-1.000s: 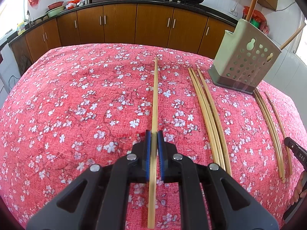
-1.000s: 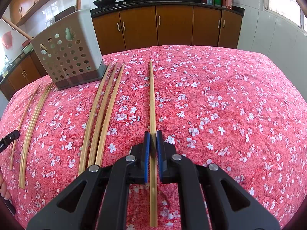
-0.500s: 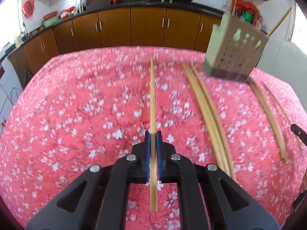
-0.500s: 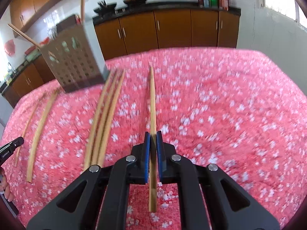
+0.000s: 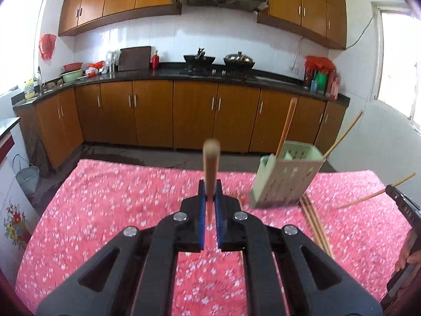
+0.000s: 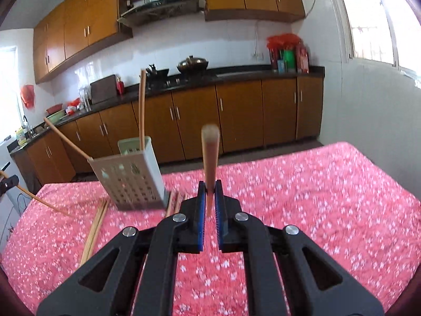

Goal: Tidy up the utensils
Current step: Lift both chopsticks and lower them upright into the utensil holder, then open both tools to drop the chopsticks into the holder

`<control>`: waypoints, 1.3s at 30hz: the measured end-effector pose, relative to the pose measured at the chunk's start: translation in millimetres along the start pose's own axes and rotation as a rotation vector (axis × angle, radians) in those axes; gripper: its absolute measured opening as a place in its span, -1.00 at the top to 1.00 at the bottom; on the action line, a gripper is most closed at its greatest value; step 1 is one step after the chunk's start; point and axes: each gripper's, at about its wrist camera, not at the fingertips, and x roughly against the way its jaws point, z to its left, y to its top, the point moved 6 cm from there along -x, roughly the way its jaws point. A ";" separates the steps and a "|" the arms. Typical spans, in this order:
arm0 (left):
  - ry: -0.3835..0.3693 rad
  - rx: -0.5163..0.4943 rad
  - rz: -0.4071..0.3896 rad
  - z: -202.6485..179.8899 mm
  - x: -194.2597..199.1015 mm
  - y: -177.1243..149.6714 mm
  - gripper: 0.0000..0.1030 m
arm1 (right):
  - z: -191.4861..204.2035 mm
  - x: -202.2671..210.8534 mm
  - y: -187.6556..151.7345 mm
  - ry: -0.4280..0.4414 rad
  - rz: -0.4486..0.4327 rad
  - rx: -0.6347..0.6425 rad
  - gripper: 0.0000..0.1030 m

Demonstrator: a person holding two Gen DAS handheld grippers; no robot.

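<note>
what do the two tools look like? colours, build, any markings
Both match: the left tool and right tool have matte black plastic bodies with triangular cutouts, silver round fasteners at the joints, and blue ribbed pads lining the two fingers. In the left view, the right tool's edge shows white lettering, too blurred to read. No cables or sleeves visible.

The desk [image 5: 105,210], draped in a red floral cloth, carries a perforated utensil holder [image 5: 284,181] with loose chopsticks [image 5: 315,221] lying beside its base.
</note>
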 end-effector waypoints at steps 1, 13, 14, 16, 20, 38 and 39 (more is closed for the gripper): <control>-0.005 -0.003 -0.005 -2.1 1.7 4.0 0.85 | 0.9 2.7 3.4 0.007 -0.007 -0.001 0.85; -0.197 -0.007 -0.114 -66.1 40.7 62.5 0.85 | 46.1 44.2 83.3 0.212 -0.177 -0.017 0.85; -0.204 -0.007 -0.129 -70.7 42.5 67.0 0.85 | 52.5 46.3 90.4 0.221 -0.202 -0.011 0.85; -0.223 0.005 -0.169 -83.8 44.7 81.9 0.85 | 63.4 46.0 101.6 0.224 -0.242 0.007 0.85; -0.223 0.029 -0.231 -100.1 38.2 107.4 0.85 | 82.9 32.3 115.4 0.215 -0.294 0.040 0.85; -0.156 0.000 -0.208 -123.4 -60.2 110.8 0.78 | 110.5 -48.3 88.2 0.232 -0.112 0.085 0.84; -0.158 0.003 -0.210 -121.1 -58.5 109.9 0.64 | 111.2 -48.0 87.8 0.231 -0.106 0.084 0.83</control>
